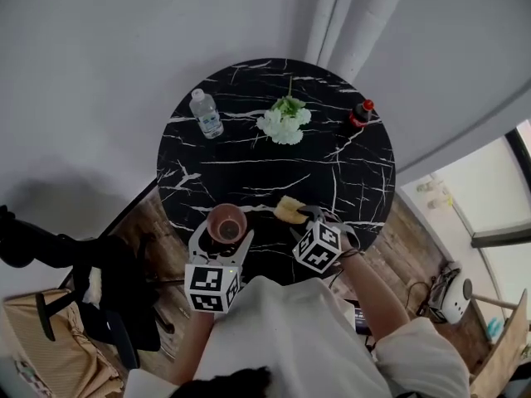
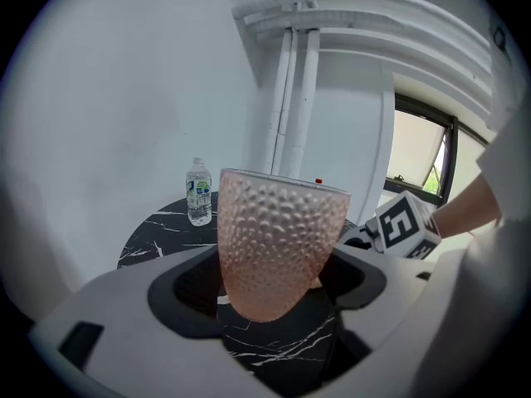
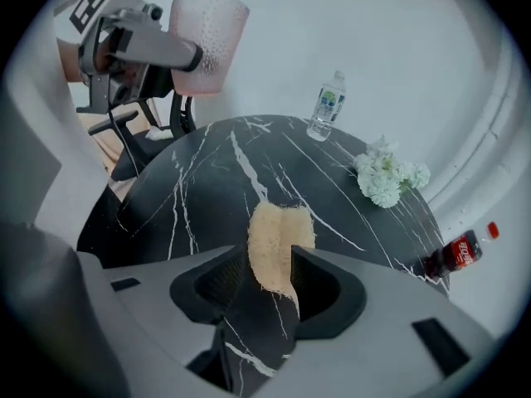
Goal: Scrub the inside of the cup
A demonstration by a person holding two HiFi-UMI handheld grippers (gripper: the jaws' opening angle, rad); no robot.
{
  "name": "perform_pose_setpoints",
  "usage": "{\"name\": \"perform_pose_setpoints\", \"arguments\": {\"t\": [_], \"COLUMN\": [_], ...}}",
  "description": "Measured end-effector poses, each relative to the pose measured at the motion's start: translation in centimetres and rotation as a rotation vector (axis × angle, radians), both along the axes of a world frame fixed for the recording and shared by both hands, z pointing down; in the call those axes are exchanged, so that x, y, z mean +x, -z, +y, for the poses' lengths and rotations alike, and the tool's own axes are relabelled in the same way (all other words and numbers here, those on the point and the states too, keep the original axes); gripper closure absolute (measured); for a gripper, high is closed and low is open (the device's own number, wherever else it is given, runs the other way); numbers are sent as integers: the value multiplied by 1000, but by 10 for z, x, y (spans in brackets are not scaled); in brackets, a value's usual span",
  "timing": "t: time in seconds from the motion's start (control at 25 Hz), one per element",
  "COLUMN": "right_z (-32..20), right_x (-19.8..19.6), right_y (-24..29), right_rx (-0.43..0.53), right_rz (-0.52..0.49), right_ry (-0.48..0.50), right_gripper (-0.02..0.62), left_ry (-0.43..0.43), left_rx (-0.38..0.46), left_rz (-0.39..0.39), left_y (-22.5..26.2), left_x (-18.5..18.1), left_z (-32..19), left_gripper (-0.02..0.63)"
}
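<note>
A pink dimpled cup (image 1: 226, 224) stands upright between the jaws of my left gripper (image 1: 222, 239), which is shut on it above the near left edge of the round black marble table (image 1: 274, 172). In the left gripper view the cup (image 2: 278, 247) fills the gap between the jaws, lifted off the tabletop. A pale yellow sponge (image 3: 278, 243) lies flat on the table. My right gripper (image 3: 272, 276) points steeply down over it, open, with the sponge's near end between the jaws. In the head view the sponge (image 1: 289, 210) lies just ahead of my right gripper (image 1: 309, 219).
At the far side of the table stand a water bottle (image 1: 205, 114), a bunch of white flowers (image 1: 284, 121) and a small cola bottle (image 1: 361, 113). A black chair (image 1: 83, 272) stands at the left, off the table. White pipes (image 1: 365, 15) run along the wall behind.
</note>
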State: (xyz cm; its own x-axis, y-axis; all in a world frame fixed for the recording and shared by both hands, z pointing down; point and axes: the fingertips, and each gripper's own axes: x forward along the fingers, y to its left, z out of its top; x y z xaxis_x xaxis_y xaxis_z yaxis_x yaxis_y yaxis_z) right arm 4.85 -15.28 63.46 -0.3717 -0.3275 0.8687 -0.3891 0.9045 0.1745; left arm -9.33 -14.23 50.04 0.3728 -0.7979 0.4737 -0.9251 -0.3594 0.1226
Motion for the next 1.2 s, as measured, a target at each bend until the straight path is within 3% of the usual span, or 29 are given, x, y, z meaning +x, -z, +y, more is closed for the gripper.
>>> {"name": "perform_pose_setpoints", "arguments": {"t": [0.4, 0.56, 0.72, 0.84, 0.92, 1.2], "right_z": [-8, -9, -7, -12, -17, -25], "right_x": [2, 4, 3, 4, 6, 7], "right_y": [-17, -23, -24, -23, -22, -19], "right_rx": [-8, -99, -179, -162, -149, -44], "right_rz": [47, 16, 24, 31, 7, -52], "right_ry": [46, 19, 67, 65, 33, -1], "right_gripper": [423, 423, 400, 407, 471, 501], "left_ry": [36, 52, 68, 67, 59, 23], "left_rx": [-44, -55, -63, -69, -72, -82], "left_rz": [3, 10, 21, 20, 10, -5], "left_y": [-5, -6, -7, -8, -8, -11], "left_x": [-2, -5, -6, -3, 1, 9], "left_z": [8, 8, 6, 6, 6, 6], "left_gripper": [247, 247, 247, 247, 247, 247]}}
